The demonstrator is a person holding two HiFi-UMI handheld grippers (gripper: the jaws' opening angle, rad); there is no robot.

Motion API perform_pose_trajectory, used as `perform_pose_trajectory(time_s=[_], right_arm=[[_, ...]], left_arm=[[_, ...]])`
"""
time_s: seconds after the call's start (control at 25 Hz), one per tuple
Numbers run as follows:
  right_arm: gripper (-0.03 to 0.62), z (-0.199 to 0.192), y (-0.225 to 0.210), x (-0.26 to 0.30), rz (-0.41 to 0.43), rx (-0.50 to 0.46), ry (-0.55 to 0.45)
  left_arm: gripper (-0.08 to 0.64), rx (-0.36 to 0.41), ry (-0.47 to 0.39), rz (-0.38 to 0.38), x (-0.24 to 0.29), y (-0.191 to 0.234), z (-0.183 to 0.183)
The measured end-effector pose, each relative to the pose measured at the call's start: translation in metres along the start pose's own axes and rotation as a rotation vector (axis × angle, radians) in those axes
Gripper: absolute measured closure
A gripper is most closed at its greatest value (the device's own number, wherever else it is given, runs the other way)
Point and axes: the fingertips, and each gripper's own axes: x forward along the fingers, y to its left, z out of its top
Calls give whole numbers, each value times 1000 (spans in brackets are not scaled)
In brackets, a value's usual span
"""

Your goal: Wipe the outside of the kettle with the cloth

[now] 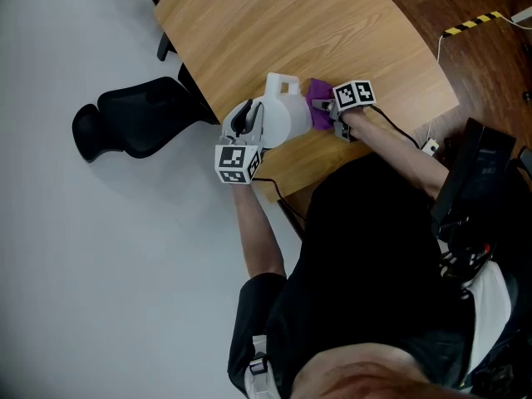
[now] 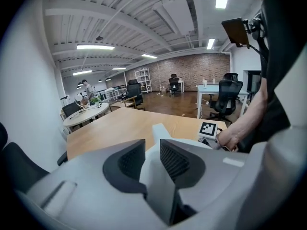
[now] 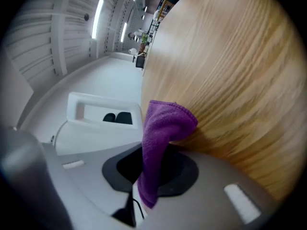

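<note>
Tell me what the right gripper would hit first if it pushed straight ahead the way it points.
The right gripper holds a purple cloth, which leads; it would probably press into the white kettle just left of its line. Depth is unclear: it might pass over the wooden table instead.

Kettle (image 1: 281, 116) on table (image 1: 332, 32), near its front edge. Left claw (image 1: 248, 125) clamped on kettle's left side. Right claw (image 1: 334, 116) at kettle's right, cloth (image 1: 317, 106) in its jaws against kettle. Chair (image 1: 133, 127) on floor, left of table.
</note>
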Motion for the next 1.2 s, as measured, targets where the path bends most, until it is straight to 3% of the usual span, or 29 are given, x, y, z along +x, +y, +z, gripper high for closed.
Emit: perform_pose_trajectory(time_s=[0.08, 0.2, 0.32, 0.4, 0.48, 0.56, 0.68, 0.8, 1.0, 1.2], right_arm=[[537, 17, 33, -21, 109, 13, -89], [536, 42, 114, -56, 344, -6, -195], [537, 58, 213, -88, 583, -202, -238], [537, 60, 258, -96, 661, -307, -230], [535, 51, 258, -84, 618, -304, -187], [535, 42, 228, -64, 522, -237, -159], [537, 40, 189, -49, 444, -179, -189], [537, 36, 132, -31, 304, -158, -191], [538, 27, 36, 4, 39, -112, -104], [538, 18, -11, 19, -141, -97, -10]], left_arm=[[488, -40, 20, 68, -2, 6, -3], [486, -100, 36, 170, -4, 14, -11], [488, -114, 31, 198, -3, 15, -13], [488, -111, 26, 201, -1, 14, -11], [486, -108, 22, 204, -1, 13, -10], [486, -108, 20, 205, -2, 12, -9], [486, -106, 11, 211, -3, 10, -5], [488, -100, 3, 211, -3, 8, -3], [491, -91, -14, 206, -7, 5, -4], [495, -96, -22, 205, -8, 6, -9]])
